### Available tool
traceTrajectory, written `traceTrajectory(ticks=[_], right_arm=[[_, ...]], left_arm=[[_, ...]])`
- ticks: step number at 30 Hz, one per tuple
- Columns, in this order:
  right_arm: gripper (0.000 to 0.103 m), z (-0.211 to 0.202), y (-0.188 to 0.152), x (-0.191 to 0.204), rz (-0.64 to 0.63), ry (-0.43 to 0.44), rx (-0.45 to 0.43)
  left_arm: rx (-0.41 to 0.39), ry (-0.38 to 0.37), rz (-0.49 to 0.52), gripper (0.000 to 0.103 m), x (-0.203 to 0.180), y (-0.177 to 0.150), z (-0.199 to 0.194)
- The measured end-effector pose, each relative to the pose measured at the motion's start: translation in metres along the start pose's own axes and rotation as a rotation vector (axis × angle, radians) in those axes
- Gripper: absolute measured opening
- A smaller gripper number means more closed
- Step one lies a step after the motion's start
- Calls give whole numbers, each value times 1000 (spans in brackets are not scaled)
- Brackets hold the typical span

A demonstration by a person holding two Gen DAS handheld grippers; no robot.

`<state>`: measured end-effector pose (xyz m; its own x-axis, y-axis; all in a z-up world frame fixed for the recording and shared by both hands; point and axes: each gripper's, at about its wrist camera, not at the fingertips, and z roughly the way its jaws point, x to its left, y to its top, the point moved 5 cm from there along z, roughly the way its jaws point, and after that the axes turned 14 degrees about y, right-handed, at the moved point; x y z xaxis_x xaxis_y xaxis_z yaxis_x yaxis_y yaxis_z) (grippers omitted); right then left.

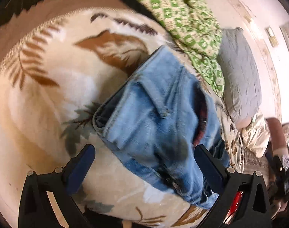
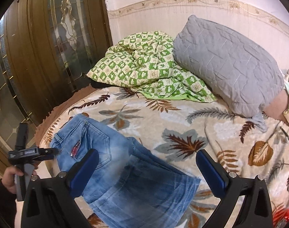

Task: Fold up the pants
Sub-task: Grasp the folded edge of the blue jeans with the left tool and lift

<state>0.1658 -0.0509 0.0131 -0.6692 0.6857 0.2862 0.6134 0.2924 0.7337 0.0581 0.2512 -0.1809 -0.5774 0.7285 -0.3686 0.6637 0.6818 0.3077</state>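
The faded light-blue denim pants (image 2: 125, 171) lie folded over near the bed's door-side edge on the leaf-print fleece blanket (image 2: 182, 125). Both tongs, left (image 1: 144, 163) and right (image 2: 147, 169), hover spread, gripping nothing. Folding looks midway; next, pinch an end and double it over.

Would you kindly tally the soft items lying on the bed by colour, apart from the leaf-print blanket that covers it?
Blue: 1, the folded jeans
Green and cream: 1, the checked quilt
Grey: 1, the quilted pillow
Total: 3, all on the leaf-print blanket
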Motion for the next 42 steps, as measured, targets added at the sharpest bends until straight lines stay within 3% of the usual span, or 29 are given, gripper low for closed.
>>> traceTrajectory(ticks=[6, 10, 12, 20, 22, 23, 24, 26, 31, 37, 42], right_arm=[[103, 13, -3, 7, -14, -2, 31], [103, 26, 3, 17, -23, 17, 43], [103, 31, 7, 25, -32, 37, 44], [103, 81, 49, 62, -83, 112, 122], [103, 99, 61, 79, -117, 126, 163], [103, 108, 66, 87, -135, 132, 181], [103, 115, 69, 93, -149, 136, 195], [103, 135, 77, 110, -183, 140, 239], [103, 194, 87, 141, -232, 94, 377], [102, 272, 85, 174, -240, 56, 593], [102, 328, 78, 195, -277, -23, 714]], left_arm=[[-23, -65, -27, 103, -6, 12, 8], [-20, -65, -59, 103, -6, 16, 11], [-29, -106, -69, 103, -2, 13, 9], [-67, -198, -96, 102, 6, 13, 5], [-65, -180, -112, 85, 14, 13, 5], [-62, -151, -124, 53, 19, 13, 5], [-50, -141, -140, 35, 26, 13, 6], [-40, -188, -121, 32, 32, 13, 10], [-54, -172, -38, 31, 28, 14, 9], [-73, -148, -7, 31, 24, 16, 9], [-74, -173, -22, 31, 28, 17, 10]])
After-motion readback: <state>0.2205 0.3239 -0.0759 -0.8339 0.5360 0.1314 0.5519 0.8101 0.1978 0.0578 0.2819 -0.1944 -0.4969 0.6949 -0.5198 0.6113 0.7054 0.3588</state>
